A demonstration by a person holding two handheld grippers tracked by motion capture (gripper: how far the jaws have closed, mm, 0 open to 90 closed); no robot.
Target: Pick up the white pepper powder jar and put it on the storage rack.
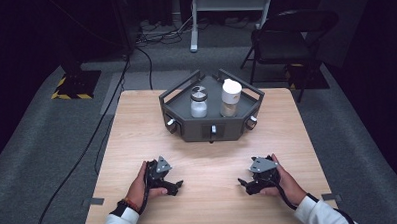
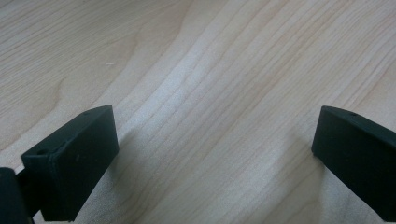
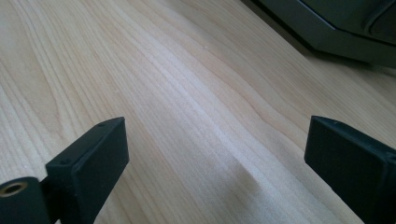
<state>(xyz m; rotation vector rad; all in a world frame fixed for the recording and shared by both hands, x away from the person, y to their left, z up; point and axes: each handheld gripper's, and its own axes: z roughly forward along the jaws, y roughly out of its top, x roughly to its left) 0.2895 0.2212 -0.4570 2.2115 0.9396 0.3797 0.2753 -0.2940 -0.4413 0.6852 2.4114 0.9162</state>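
Jars (image 1: 198,103) sat untouched in the rack (image 1: 187,130) at twelve o'clock while both grippers, left (image 1: 178,184) and right (image 1: 240,182), rested on the worktop (image 1: 208,156) with fingers open and empty, a reach likely next.

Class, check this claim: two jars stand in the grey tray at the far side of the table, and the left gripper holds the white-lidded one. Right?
Not quite. In the high view both jars, the white-lidded jar included, stand in the grey tray. The left gripper holds nothing; the left gripper view shows bare wood between its open jaws.

Black hand-held grippers (image 1: 176,185), pale wood-grain table (image 1: 208,156)
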